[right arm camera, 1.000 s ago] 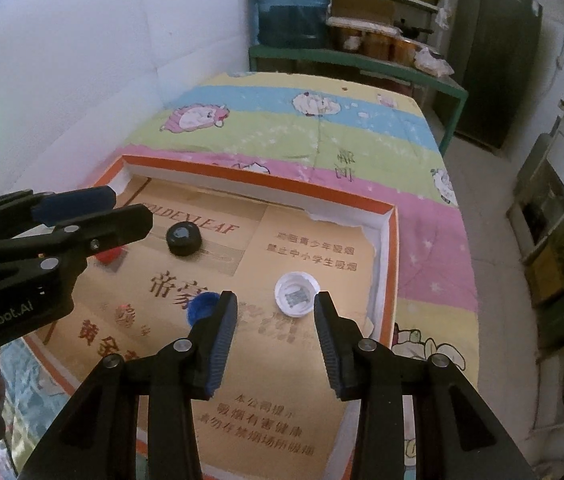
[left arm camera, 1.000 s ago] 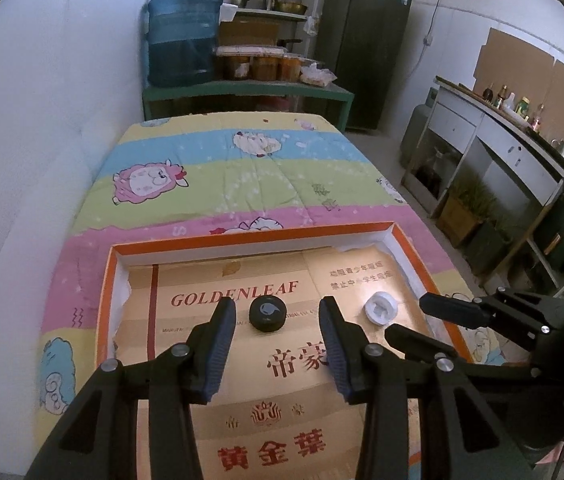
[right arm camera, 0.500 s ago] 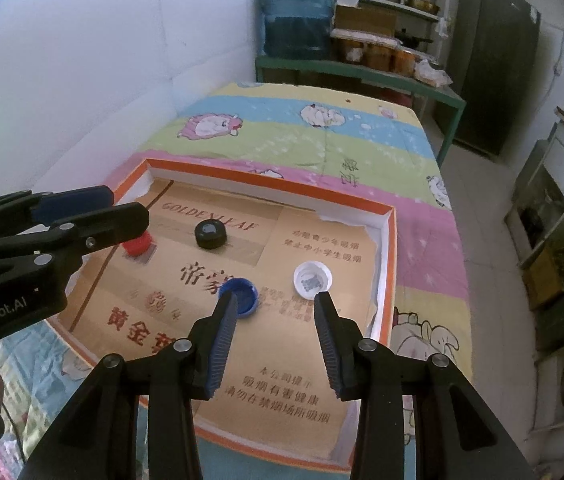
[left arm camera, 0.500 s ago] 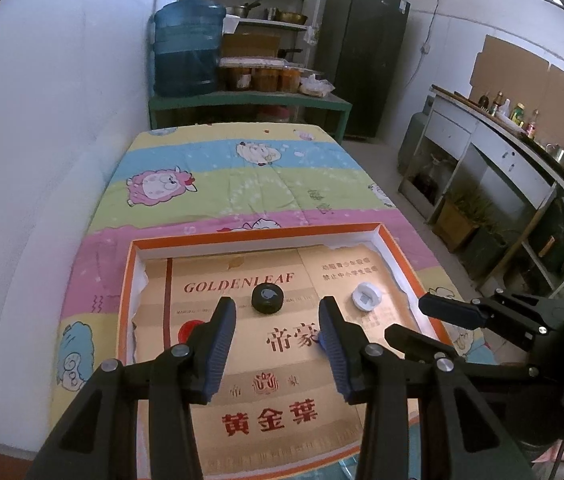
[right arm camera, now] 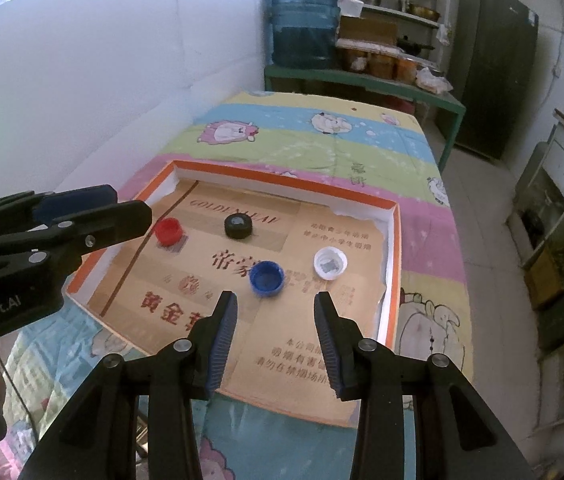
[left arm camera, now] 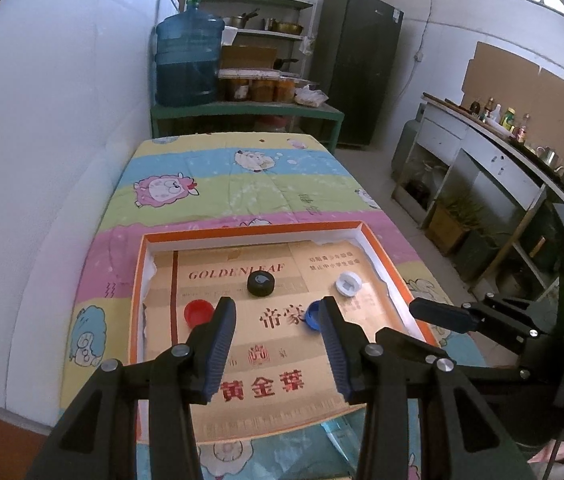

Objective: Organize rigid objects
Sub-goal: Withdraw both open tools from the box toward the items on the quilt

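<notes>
While I look along my left gripper (left arm camera: pixel 278 332), I read "GOLDENLEAF" in red letters on the cardboard that lines the shallow orange-rimmed tray (left arm camera: pixel 140 280). Below it stand large red Chinese characters, and near the front edge three bigger ones, 黄金葉. Smaller red Chinese lines sit at the far right corner; I cannot read them surely.

Four bottle caps lie inside the tray, well apart from each other. The black cap (left arm camera: pixel 260 283) covers the lower edge of the word. The red cap (left arm camera: pixel 198 312) is at the left, partly behind my left finger. The blue cap (left arm camera: pixel 313 315) is partly hidden by the other finger. The white cap (left arm camera: pixel 348 283) lies open side up at the right.

From the right gripper (right arm camera: pixel 276 330) I see more: the blue cap (right arm camera: pixel 267 278) is whole there, open side up, and several lines of small Chinese text appear at the tray's near right. On the body of the left gripper, at the picture's left edge, I read "nRobot.AI".

Both grippers stand half open over the tray, with nothing between the fingers. The tray rests on a striped cartoon-sheep blanket (left arm camera: pixel 242 184).
</notes>
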`<action>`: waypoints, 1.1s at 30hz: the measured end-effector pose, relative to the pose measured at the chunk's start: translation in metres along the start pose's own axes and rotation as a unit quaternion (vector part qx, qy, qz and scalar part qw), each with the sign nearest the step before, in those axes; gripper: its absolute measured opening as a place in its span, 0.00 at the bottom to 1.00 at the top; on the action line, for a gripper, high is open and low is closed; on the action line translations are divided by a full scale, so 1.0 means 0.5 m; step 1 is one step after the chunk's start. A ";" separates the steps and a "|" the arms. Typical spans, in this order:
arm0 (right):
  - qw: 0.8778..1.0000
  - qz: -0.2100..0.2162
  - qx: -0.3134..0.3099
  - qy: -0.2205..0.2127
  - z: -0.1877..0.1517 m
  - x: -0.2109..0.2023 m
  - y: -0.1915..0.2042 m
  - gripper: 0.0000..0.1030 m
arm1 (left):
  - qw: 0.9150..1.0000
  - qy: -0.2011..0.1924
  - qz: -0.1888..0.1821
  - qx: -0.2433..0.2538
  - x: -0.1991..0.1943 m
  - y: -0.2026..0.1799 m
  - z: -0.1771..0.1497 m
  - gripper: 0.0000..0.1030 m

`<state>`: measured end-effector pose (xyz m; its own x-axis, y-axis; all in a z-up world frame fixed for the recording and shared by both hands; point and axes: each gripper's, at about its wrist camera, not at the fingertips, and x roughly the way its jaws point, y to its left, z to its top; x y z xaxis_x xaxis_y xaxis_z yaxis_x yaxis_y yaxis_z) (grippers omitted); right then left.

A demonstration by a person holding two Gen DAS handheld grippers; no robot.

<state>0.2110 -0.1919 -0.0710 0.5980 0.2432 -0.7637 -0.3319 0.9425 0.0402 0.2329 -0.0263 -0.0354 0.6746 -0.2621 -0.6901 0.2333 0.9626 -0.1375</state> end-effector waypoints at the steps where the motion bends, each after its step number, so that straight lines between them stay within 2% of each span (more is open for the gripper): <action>1: 1.000 0.001 0.000 -0.001 -0.003 -0.004 0.003 0.40 | 1.000 0.000 -0.001 -0.001 -0.006 0.000 -0.004 0.42; 33: 0.999 0.025 0.018 -0.045 -0.145 -0.165 0.088 0.40 | 0.999 -0.021 -0.016 -0.022 -0.152 0.006 -0.156 0.42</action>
<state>0.0943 -0.1873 -0.0527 0.6444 0.3085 -0.6997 -0.3382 0.9356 0.1011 0.1279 0.0016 -0.0388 0.6958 -0.2941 -0.6553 0.2244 0.9557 -0.1906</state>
